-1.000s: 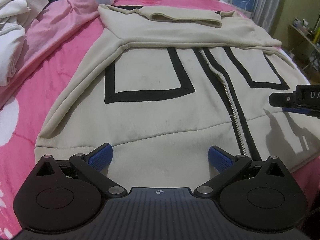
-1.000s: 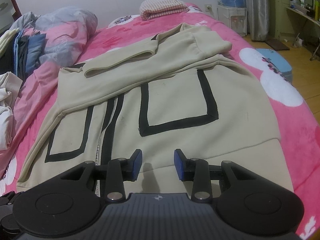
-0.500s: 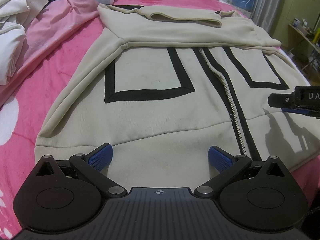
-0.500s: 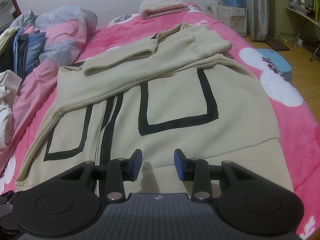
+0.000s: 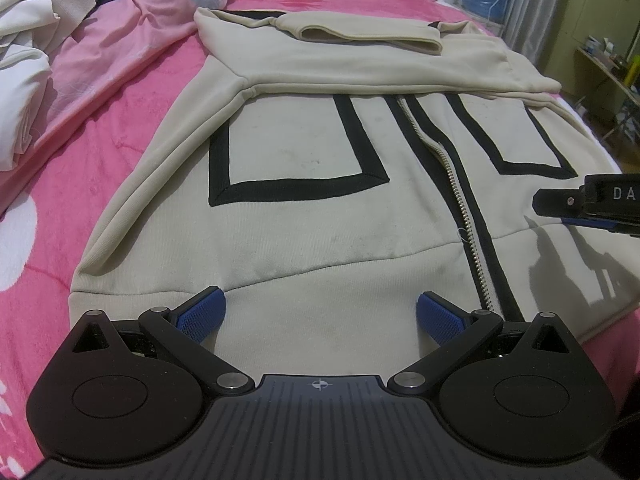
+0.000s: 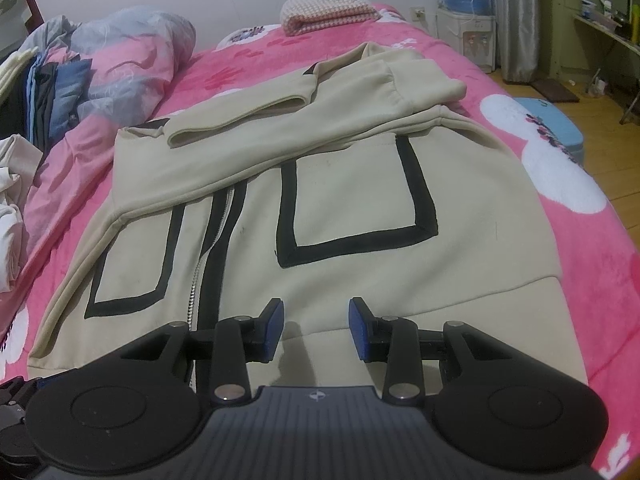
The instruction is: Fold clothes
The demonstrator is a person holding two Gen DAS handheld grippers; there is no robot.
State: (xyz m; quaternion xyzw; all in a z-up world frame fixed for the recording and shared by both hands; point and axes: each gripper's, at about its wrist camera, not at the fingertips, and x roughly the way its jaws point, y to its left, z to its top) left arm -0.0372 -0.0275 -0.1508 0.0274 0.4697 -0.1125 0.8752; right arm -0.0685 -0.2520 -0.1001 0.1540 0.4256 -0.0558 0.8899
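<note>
Cream zip hoodie laid flat, both my grippers parked over the hem with nothing in them.

The hoodie (image 5: 304, 216) is spread front-up on the pink blanket (image 5: 120, 128), sleeves already folded across the chest, hem band right under my tips. Looks like thick, floppy fleece: not heavy, grippy, but it'll sag, so I'd pinch the hem near each bottom corner. Left gripper (image 5: 320, 314) gapes wide, right gripper (image 6: 316, 330) is part open, both empty. Zipper (image 6: 196, 292) sits just left of my right jaws.

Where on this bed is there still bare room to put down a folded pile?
Bare pink blanket lies right of the beige jacket, and a strip runs between its collar and the checked bundle. The left side is crowded: white clothes and a rumpled quilt.
</note>
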